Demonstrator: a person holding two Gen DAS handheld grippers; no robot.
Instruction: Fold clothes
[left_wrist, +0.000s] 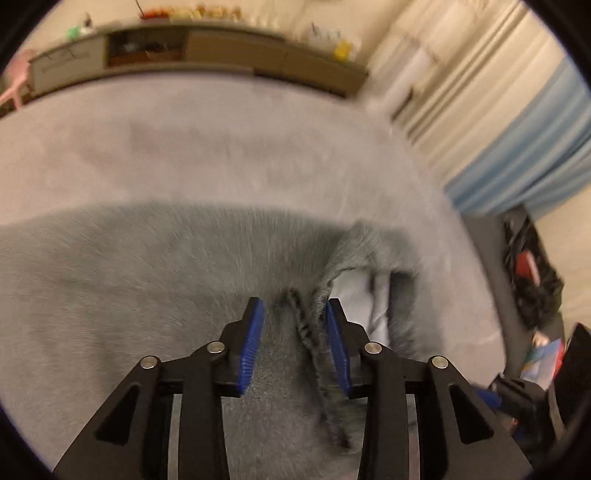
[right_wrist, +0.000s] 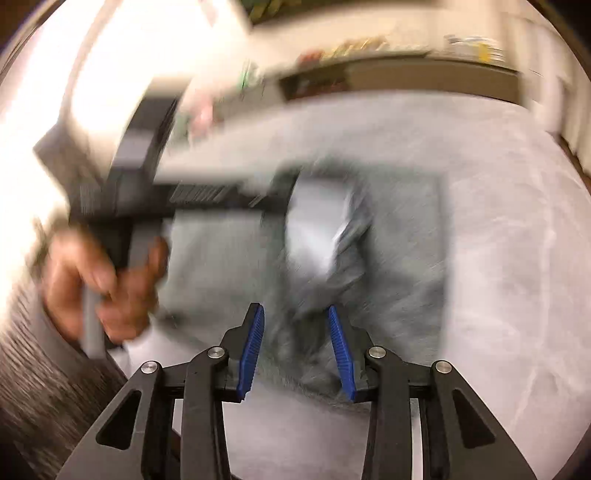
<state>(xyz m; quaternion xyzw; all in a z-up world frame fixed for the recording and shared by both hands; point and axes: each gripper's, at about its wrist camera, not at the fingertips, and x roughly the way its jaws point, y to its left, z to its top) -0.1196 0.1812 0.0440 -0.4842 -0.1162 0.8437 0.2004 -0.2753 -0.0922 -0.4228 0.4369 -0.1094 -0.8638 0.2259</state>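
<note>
A pale grey cover (left_wrist: 229, 147) is spreading over the wide flat surface, which looks more like a bed than a desk, though I cannot tell for sure. Behind it a long low wooden cabinet (left_wrist: 236, 55) is running along the cream wall, and one of its compartments (left_wrist: 146, 48) is standing open with some small dark things inside (too blurred to name). On top of the cabinet small coloured items are sitting, also too blurred to name. At the right side of the left wrist view white and blue curtains (left_wrist: 517, 129) are hanging, and under them a dark heap of clutter (left_wrist: 532, 280) is lying.

The grey fleece garment (left_wrist: 147, 288) is lying flat on the cover, close in front of both tools. Its pale lining (left_wrist: 365, 295) is showing where the cloth is turned open, and a dark patterned drawstring (left_wrist: 314, 343) is trailing across it.

The left gripper (left_wrist: 294, 306) is hovering just over the garment with its blue fingers (left_wrist: 253, 343) parted; the drawstring is passing between them, but the pads are not pressing on it. The right gripper (right_wrist: 295, 314) is likewise standing parted above the garment edge, grasping nothing. In the right wrist view the person's left hand (right_wrist: 107, 284) is clenching the handle of the other tool, very blurred.
</note>
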